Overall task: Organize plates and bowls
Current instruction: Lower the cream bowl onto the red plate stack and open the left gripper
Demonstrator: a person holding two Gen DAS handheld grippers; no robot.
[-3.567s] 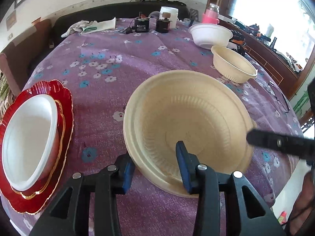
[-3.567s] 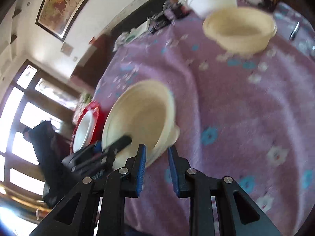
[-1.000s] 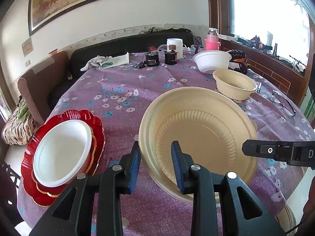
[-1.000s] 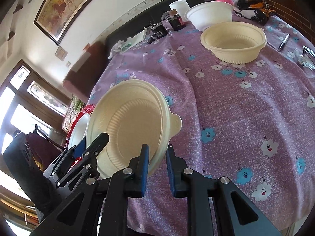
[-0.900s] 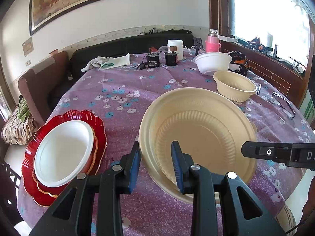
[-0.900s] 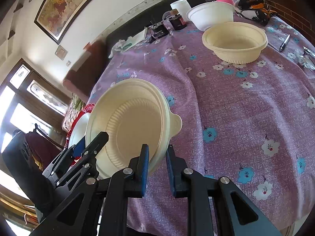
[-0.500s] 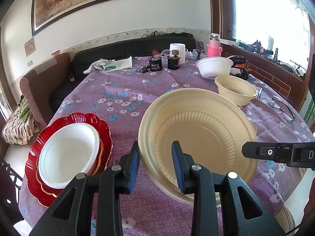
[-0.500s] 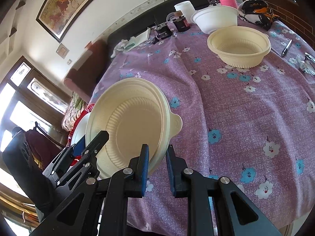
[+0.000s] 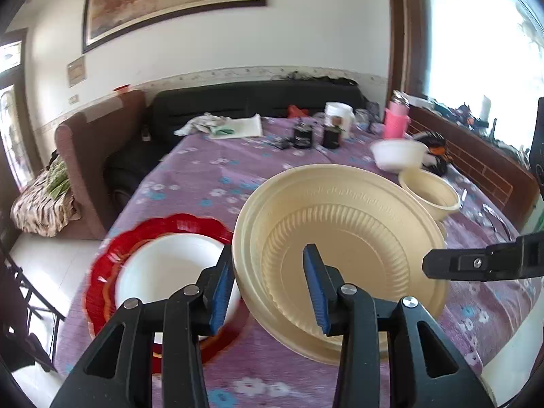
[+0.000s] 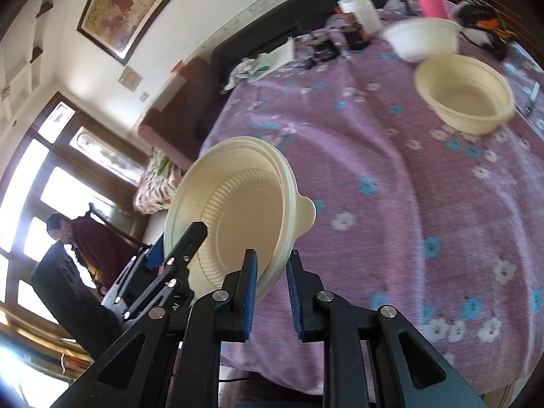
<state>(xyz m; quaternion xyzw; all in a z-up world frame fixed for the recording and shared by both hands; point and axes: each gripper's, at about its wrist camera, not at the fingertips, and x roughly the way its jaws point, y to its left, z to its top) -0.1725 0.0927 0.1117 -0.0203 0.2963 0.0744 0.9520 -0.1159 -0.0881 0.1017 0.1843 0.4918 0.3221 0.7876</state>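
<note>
Left wrist view: the left claw (image 9: pixel 270 287) is spreading, its blue pads straddling the near rim of the cream plate (image 9: pixel 340 248) without pressing it. The right claw (image 10: pixel 272 292) pinches the opposite rim, carrying the plate tilted above the purple floral counter (image 9: pixel 210 176). Left of it, a white bowl (image 9: pixel 170 272) rests on a red plate (image 9: pixel 115 261). Farther right stand a cream bowl (image 10: pixel 464 97) and another white bowl (image 10: pixel 421 40).

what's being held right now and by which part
The cream plate, lifted off the table. The right gripper pinches its rim; the left gripper straddles the opposite rim, its fingers opening.
</note>
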